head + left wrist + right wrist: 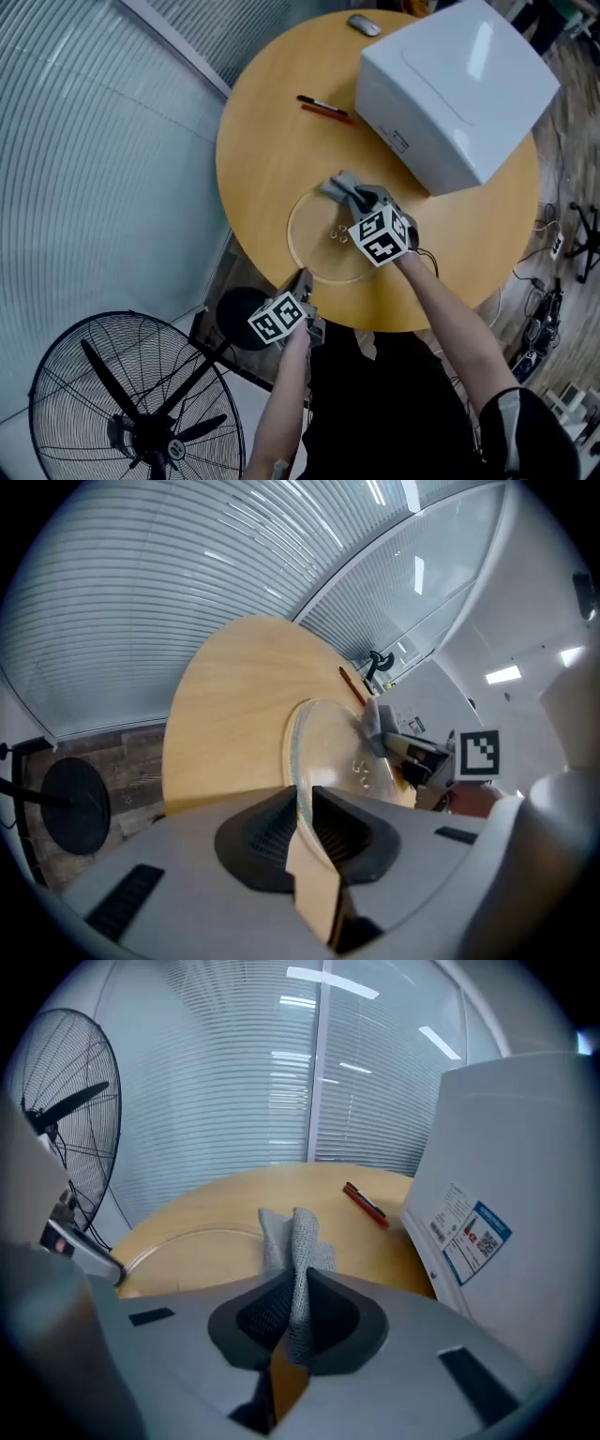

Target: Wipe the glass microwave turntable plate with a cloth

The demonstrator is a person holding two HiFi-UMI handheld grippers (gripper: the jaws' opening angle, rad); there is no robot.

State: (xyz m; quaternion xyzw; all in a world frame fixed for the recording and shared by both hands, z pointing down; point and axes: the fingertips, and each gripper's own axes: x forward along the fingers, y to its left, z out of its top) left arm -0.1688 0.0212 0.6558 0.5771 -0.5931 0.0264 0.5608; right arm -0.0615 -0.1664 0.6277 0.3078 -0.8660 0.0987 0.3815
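Note:
The clear glass turntable plate [314, 246] lies flat on the round wooden table [272, 141] near its front edge. My left gripper [302, 286] is shut on the plate's near rim [302, 789], the glass edge pinched between its jaws. My right gripper [354, 202] is shut on a grey cloth [337, 187], which hangs out ahead of the jaws over the plate's far right part. In the right gripper view the cloth [292, 1241] rises folded from the jaws, with the plate's rim [178, 1241] to its left. The left gripper view shows the cloth [373, 726] resting at the plate's far edge.
A white microwave [455, 89] stands at the table's right back. A black pen [322, 101] and a red pen [326, 113] lie beside it, and a grey mouse [364, 24] at the far edge. A black floor fan [131, 403] stands at lower left.

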